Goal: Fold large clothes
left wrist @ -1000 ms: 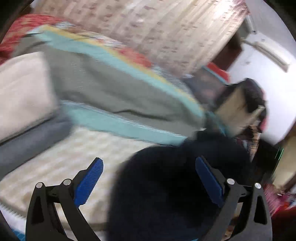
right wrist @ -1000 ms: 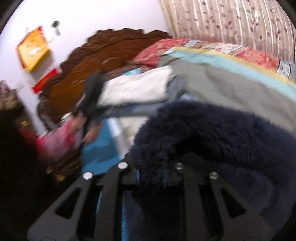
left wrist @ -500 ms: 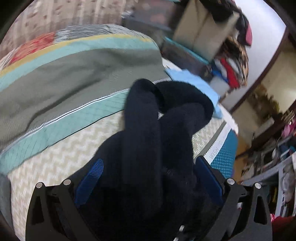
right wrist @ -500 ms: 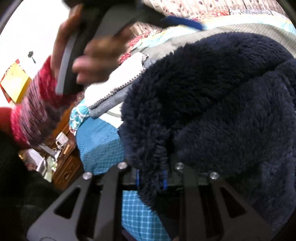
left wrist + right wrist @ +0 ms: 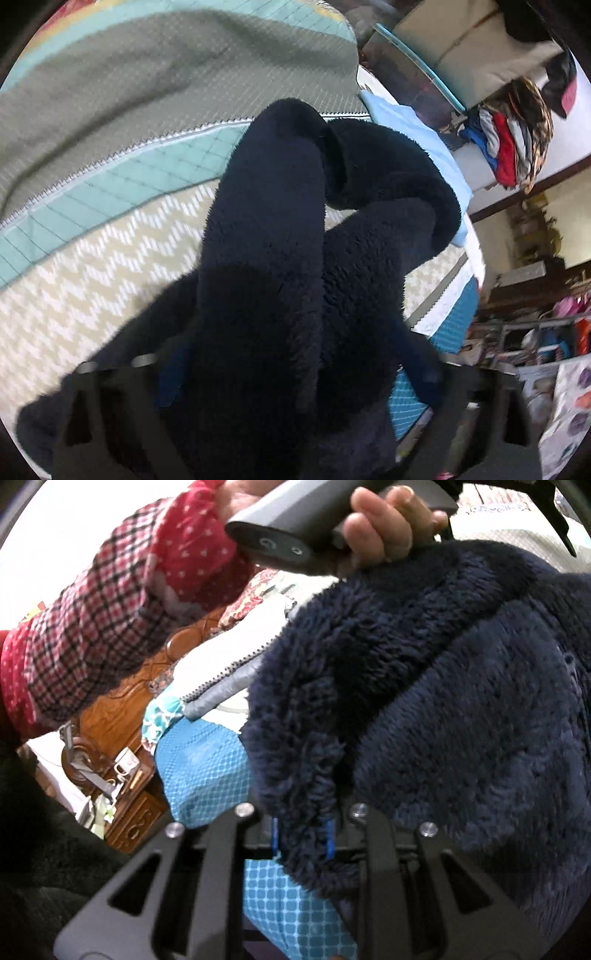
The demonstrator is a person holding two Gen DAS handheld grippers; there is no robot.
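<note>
Right tool (image 5: 301, 836) first: its blue pads are pulled in close with a thick edge of the navy fleece garment (image 5: 443, 686) pinched between them, a firm clench on the fabric. Left tool (image 5: 295, 373) is another story; its blue fingers (image 5: 417, 354) stand wide apart, with the fleece (image 5: 266, 258) bulging up through the gap and draping over the black frame, so the jaws are spread and the cloth simply sits between them.

The left view gives the garment's shape: a long dark roll running up the middle, and a second lobe curling over to the right like a cuffed sleeve. The right view gives what the left cannot: the person's left hand (image 5: 384, 528) wrapped around the grey handle of the other tool up top, a red checked and dotted sleeve (image 5: 110, 602) behind it, and the fluffy pile of the fleece filling the right half of the frame.

Underneath, the bed. In the left view the garment hangs over a cover with a cream zigzag panel (image 5: 92, 280), then a teal band (image 5: 122, 184), then a grey-green quilted stretch (image 5: 166, 74). In the right view a bright blue dotted sheet (image 5: 207, 771) shows below the fleece, with a pale zippered piece of clothing (image 5: 229, 664) lying farther up the bed and a carved wooden headboard (image 5: 122, 701) beyond. Off to the right of the left view, a heap of coloured clothes (image 5: 509, 147) sits on a ledge, and cluttered shelves (image 5: 535, 339) fill the lower corner.
</note>
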